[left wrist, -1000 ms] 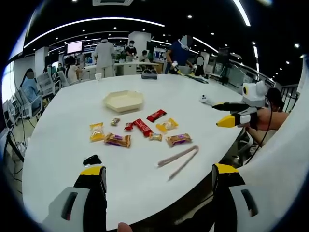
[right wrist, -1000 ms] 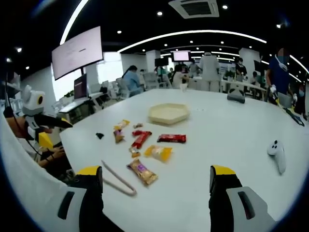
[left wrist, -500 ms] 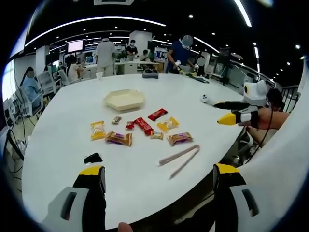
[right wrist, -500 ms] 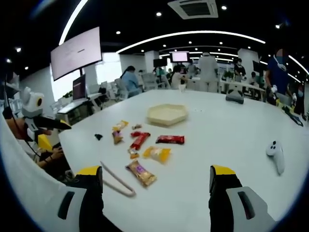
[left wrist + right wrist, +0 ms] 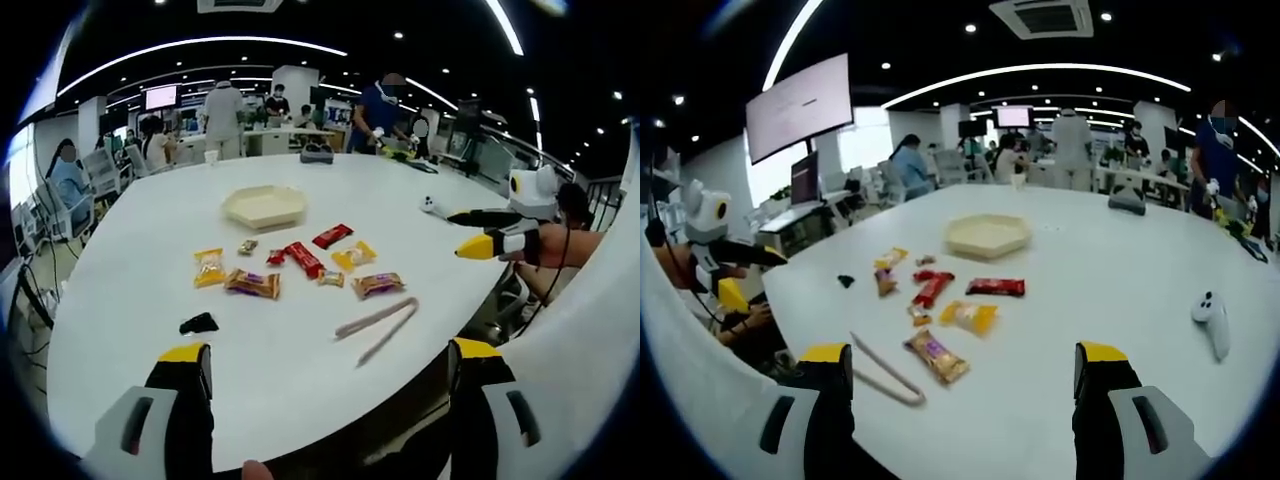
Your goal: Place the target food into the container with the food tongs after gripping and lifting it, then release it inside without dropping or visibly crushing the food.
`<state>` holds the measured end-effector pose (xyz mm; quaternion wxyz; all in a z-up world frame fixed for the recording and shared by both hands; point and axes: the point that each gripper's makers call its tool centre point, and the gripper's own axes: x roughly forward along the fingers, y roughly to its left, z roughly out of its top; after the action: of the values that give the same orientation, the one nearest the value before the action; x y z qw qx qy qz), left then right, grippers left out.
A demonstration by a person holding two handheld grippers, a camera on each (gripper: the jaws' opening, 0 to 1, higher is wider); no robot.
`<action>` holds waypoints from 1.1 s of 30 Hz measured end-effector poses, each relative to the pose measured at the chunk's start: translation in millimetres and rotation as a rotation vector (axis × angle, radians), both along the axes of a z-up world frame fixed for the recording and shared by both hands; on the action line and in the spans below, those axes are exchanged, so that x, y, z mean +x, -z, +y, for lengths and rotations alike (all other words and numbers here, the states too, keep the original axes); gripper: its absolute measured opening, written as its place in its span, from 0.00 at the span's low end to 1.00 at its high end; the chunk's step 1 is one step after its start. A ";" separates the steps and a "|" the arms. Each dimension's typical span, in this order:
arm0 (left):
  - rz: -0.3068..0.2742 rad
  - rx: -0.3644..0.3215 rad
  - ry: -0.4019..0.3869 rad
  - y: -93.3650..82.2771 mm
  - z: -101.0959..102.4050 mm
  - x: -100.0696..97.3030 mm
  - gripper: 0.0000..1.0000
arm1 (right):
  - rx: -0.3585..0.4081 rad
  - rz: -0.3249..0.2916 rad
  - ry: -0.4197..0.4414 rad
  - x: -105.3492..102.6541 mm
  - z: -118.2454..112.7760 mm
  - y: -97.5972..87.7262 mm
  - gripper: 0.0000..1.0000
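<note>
Several wrapped snacks (image 5: 300,262) lie in a loose cluster mid-table, red, yellow and brown; they appear in the right gripper view as snacks (image 5: 940,300) too. A beige hexagonal container (image 5: 264,206) sits beyond them, also seen as the container (image 5: 987,235). Pale food tongs (image 5: 375,325) rest flat near the table's edge, and the tongs (image 5: 885,370) lie close to my right jaws. My left gripper (image 5: 328,350) is open and empty, back from the table. My right gripper (image 5: 962,352) is open and empty as well. The right gripper (image 5: 462,232) and the left gripper (image 5: 745,275) show across from each other.
The round white table (image 5: 130,250) also carries a small black object (image 5: 198,323), a white controller (image 5: 1210,318) and a dark case (image 5: 1128,198) at the far side. Several people stand and sit at desks behind. A big screen (image 5: 800,105) hangs at the left.
The left gripper view has shifted slightly, so the table's things sit a little to the right and lower. Nothing on the table has moved. Both grippers stay open.
</note>
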<state>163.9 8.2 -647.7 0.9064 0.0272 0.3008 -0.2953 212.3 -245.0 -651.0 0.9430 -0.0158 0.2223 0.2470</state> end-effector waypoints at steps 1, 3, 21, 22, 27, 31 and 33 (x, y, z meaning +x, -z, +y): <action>0.002 -0.002 -0.001 0.8 0.4 -0.8 0.99 | 0.000 0.000 0.000 -0.5 0.2 -0.2 0.93; 0.001 -0.002 -0.001 1.3 0.4 -1.8 0.99 | -0.001 -0.003 -0.002 -1.0 0.3 -0.6 0.93; -0.070 -0.019 -0.011 -12.0 -3.6 9.2 1.00 | 0.012 -0.004 0.021 -6.5 -8.5 0.5 0.93; -0.066 -0.013 -0.008 -11.9 -3.6 9.7 1.00 | 0.010 -0.005 0.020 -6.9 -8.4 0.4 0.93; -0.038 0.004 0.023 -4.0 -3.5 15.8 1.00 | -0.013 -0.002 0.017 -6.6 -9.2 1.8 0.93; -0.038 0.023 0.050 -2.1 -2.2 23.2 1.00 | -0.014 -0.008 0.021 -3.2 -3.0 -5.3 0.93; -0.050 0.028 0.055 -1.7 -0.3 27.5 1.00 | -0.016 -0.013 0.015 -1.3 0.5 -6.1 0.93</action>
<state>191.4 7.8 -646.0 0.9048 0.0553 0.2811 -0.3151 211.0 -244.5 -644.9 0.9461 -0.0234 0.2182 0.2381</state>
